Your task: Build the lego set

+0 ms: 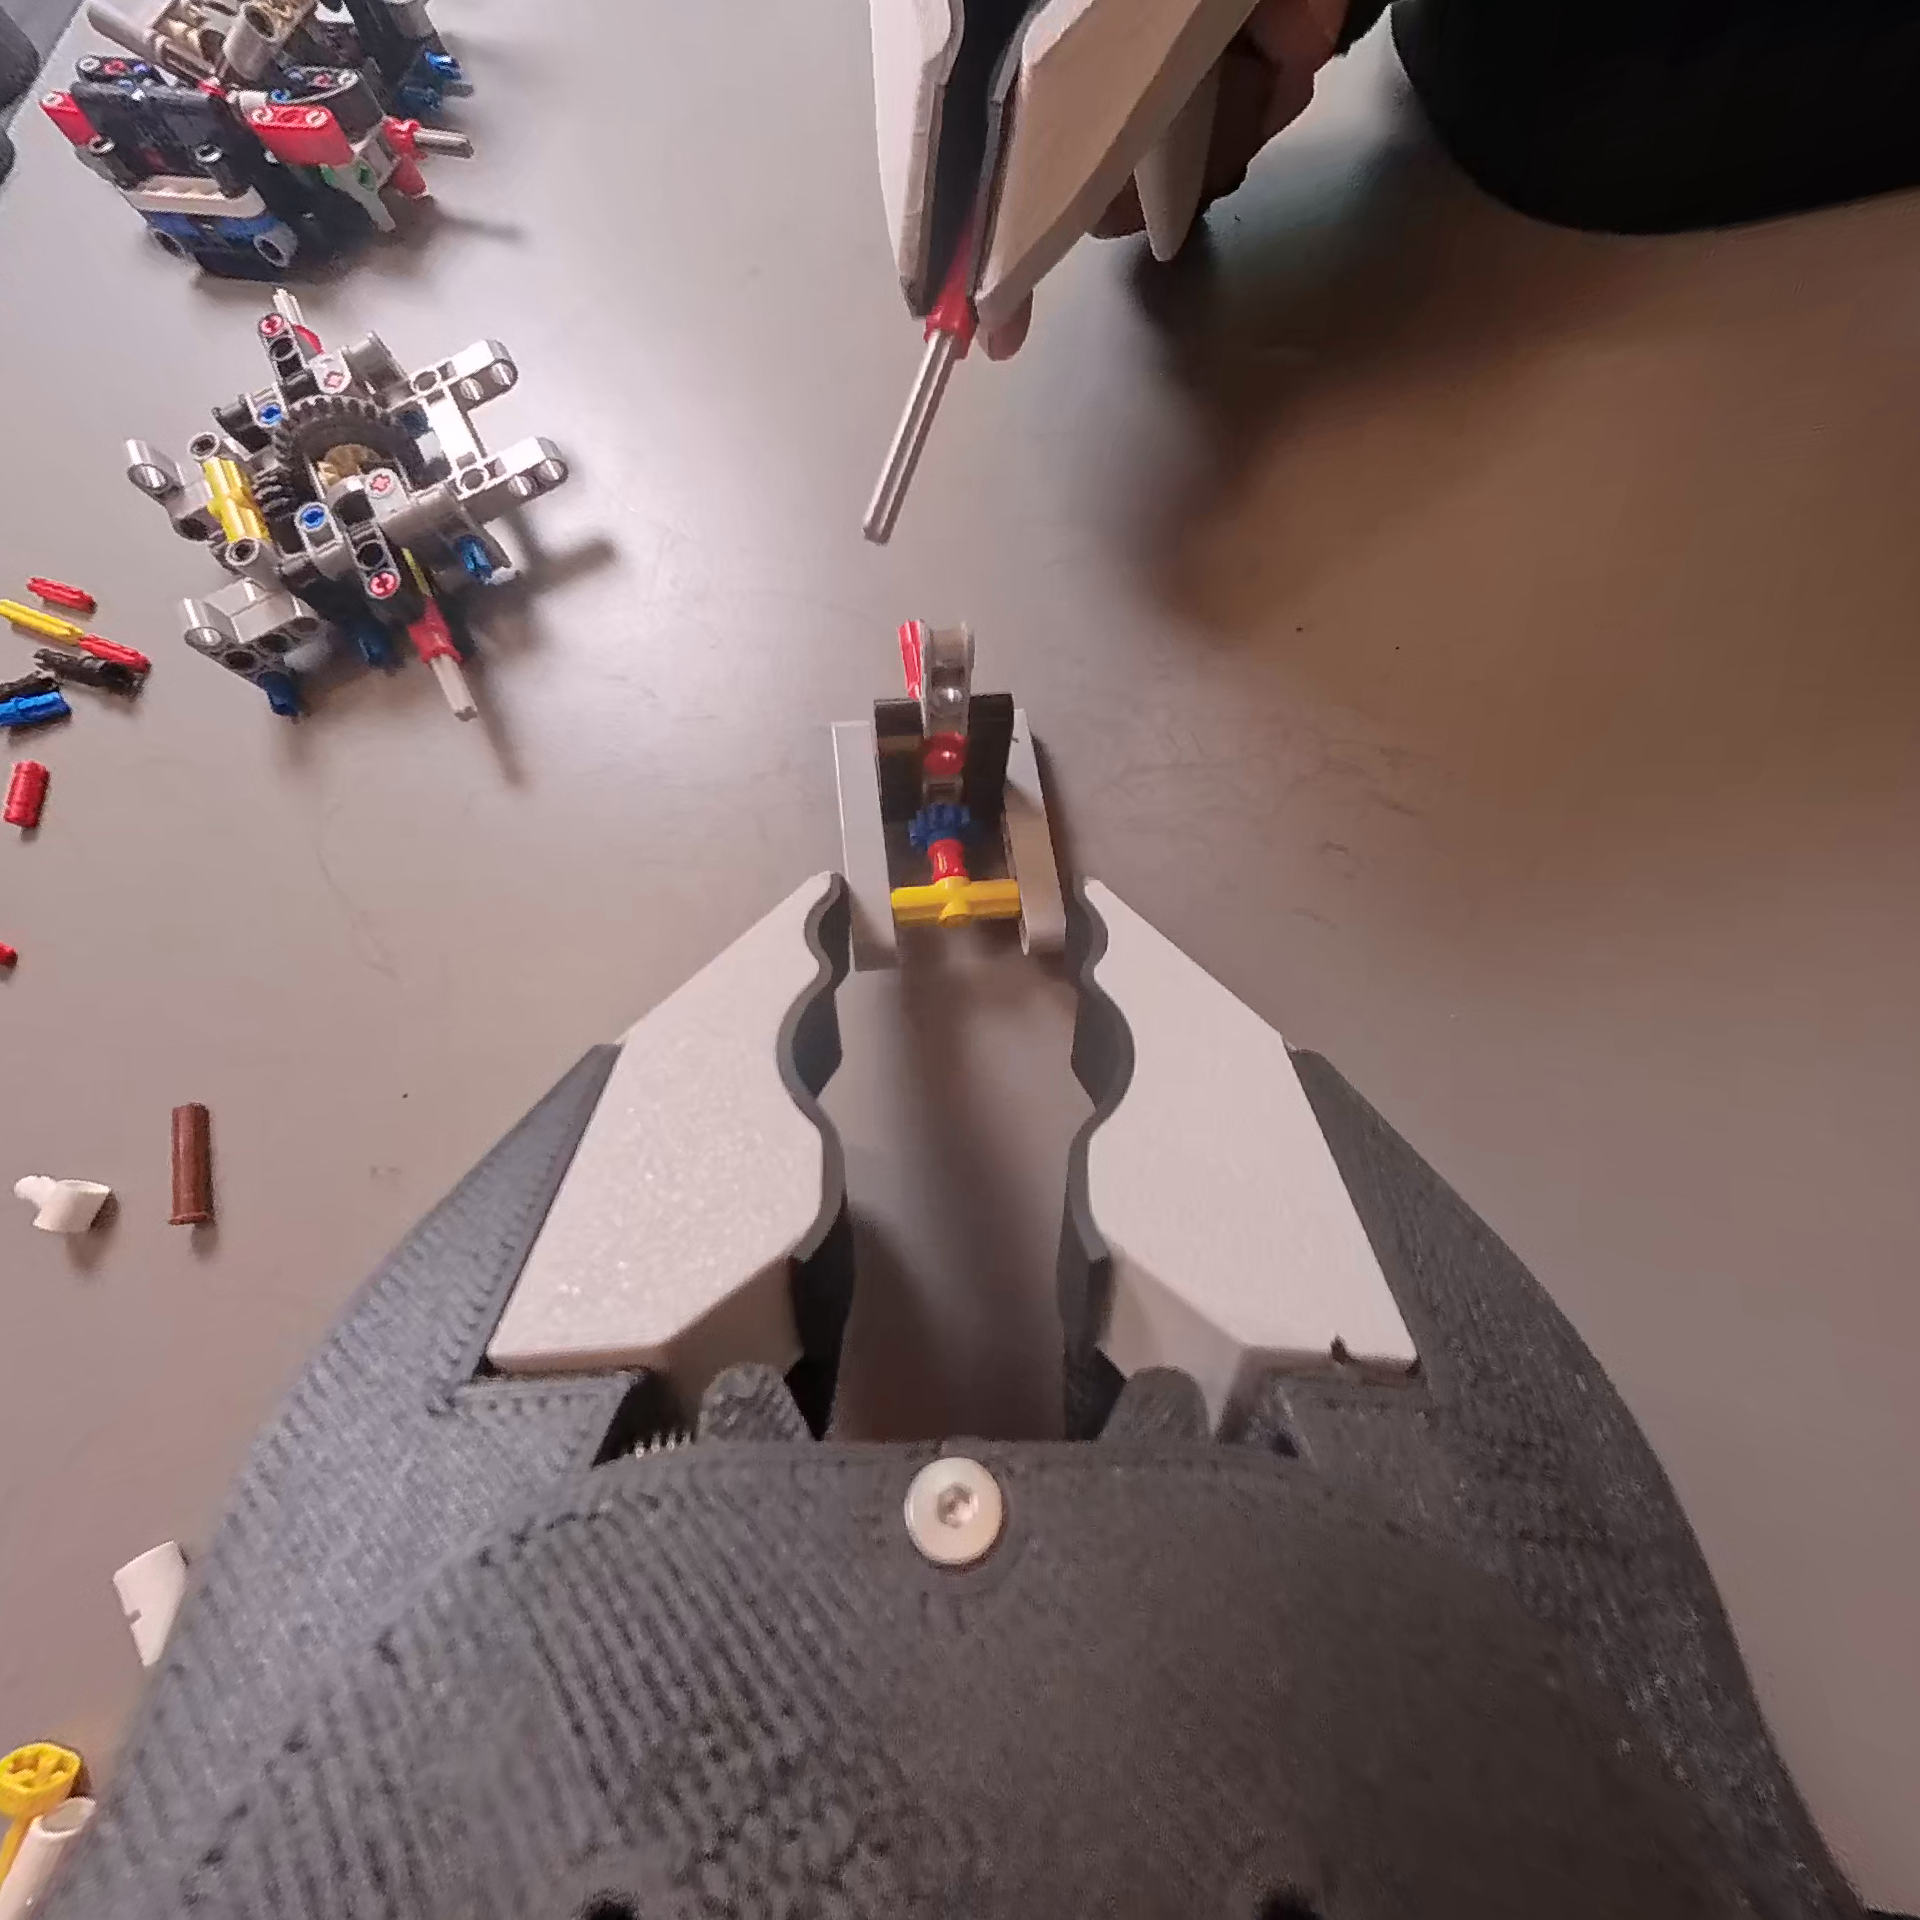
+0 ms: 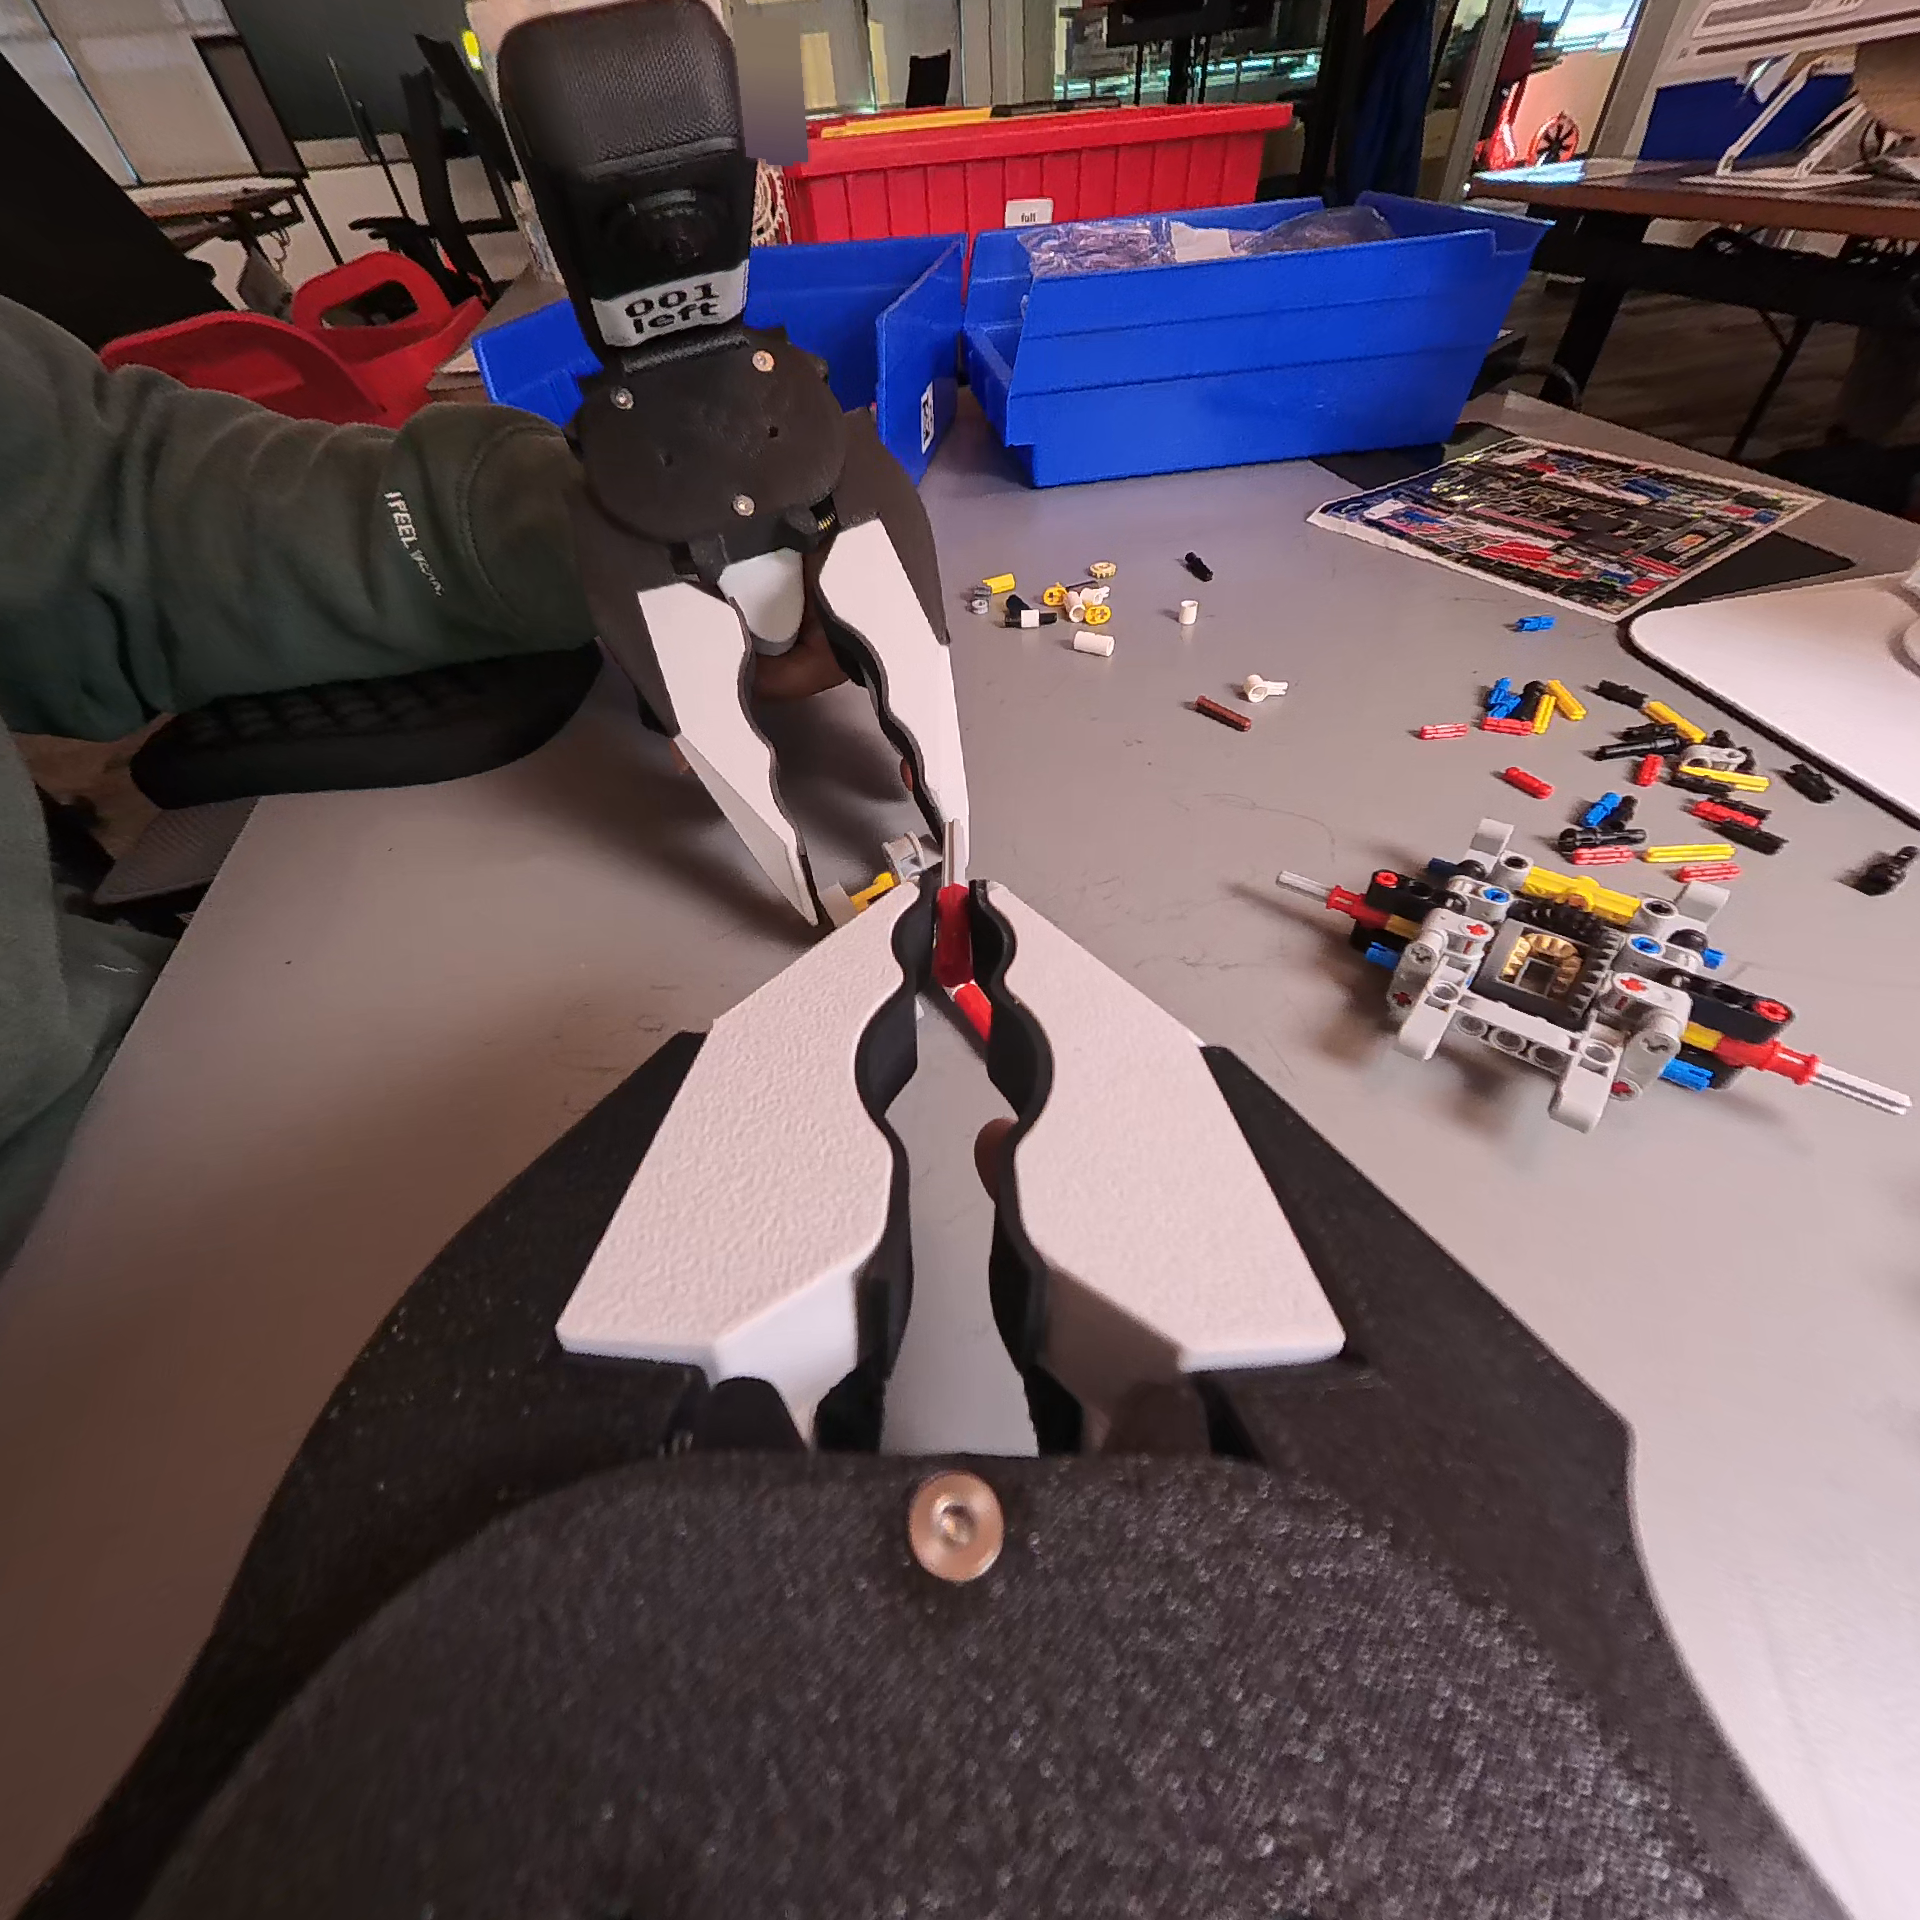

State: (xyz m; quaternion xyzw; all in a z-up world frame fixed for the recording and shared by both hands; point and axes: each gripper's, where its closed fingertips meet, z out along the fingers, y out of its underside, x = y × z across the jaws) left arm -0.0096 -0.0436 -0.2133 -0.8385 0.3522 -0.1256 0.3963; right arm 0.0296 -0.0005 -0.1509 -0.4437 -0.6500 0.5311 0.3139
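My left gripper [image 1: 961, 914] is shut on a small brick assembly [image 1: 945, 821] that rests on the grey table [image 1: 1455, 727]. Its pads press the assembly's two grey side beams; between them sit a black frame, a blue gear, a red bush and a yellow cross piece. My right gripper [image 2: 948, 914] is shut on the red sleeve of a grey axle [image 2: 951, 852]. In the left wrist view the right gripper [image 1: 951, 307] holds this axle [image 1: 920, 426] slanted down, its free tip a little above and beyond the assembly. The right wrist view shows the left gripper [image 2: 883, 873] tips-down at the assembly [image 2: 899, 857].
A larger geared assembly [image 1: 343, 499] and another build [image 1: 249, 135] lie at the far left, with loose pins [image 1: 73, 644] near them. In the right wrist view, blue bins [image 2: 1226, 332], a red bin [image 2: 1039, 156] and a printed sheet [image 2: 1558, 520] stand behind. A person's sleeve [image 2: 260, 540] is at left. My right fingertips sit around 9 centimetres from my left ones.
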